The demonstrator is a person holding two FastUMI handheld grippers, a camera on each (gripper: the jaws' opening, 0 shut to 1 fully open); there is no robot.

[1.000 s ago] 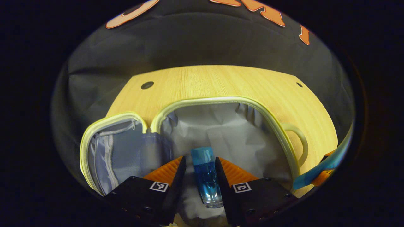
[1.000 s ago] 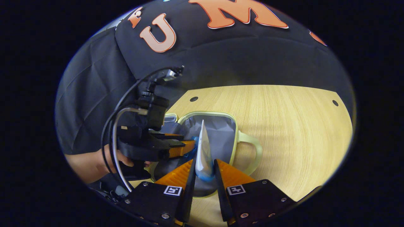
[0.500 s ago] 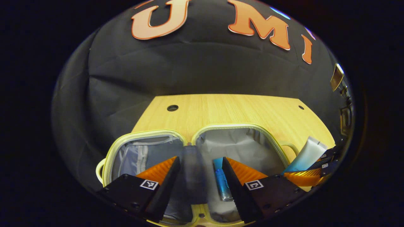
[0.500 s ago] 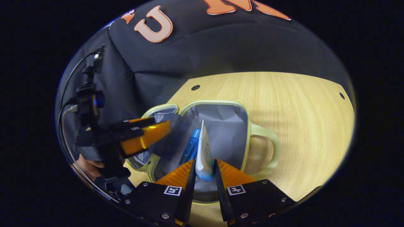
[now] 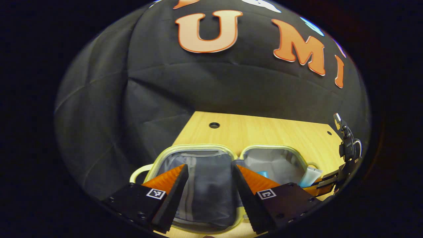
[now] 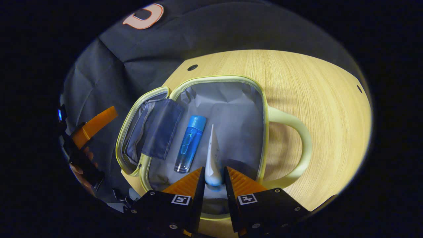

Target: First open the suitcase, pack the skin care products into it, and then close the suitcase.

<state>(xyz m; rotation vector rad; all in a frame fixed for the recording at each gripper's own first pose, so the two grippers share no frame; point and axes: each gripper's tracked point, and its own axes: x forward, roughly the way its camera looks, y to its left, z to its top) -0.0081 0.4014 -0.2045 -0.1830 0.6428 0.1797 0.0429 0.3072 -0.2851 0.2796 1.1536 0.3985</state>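
Your right tongs [image 6: 212, 180] are clenched on the tube [image 6: 212, 158], both fingers pressing its lower end, the tube standing upright between them with its flat crimped edge pointing away from you. You hold it over the near part of the case's [image 6: 263, 109] main half, above the grey lining. Just left of the tube, the bottle [image 6: 190, 144] lies flat on that lining, its blue cap toward the far rim and its clear base toward you; it is apart from the tube and touched by no tongs. Left of the bottle, the lid [image 6: 149, 129] lies folded open with its grey pocket showing. The handle [image 6: 295, 144] curves out from the case's right side and rests on the bench [image 6: 314, 86]. At the far left edge of the right gripper view, a finger [image 6: 96, 125] of your left tongs shows, well apart from the case's contents, with part of your hand [image 6: 80, 173] below it.

Your left tongs [image 5: 210, 178] are released, jaws spread wide with nothing between them, hovering above the lid [image 5: 201, 185]. Beyond, to the right, the main half [image 5: 274, 163] shows a bit of the bottle's blue cap [image 5: 263, 173], and the tube [image 5: 310, 176] is gripped by your right tongs [image 5: 322, 185] at the far right. The bench [image 5: 264, 130] runs on behind the case.
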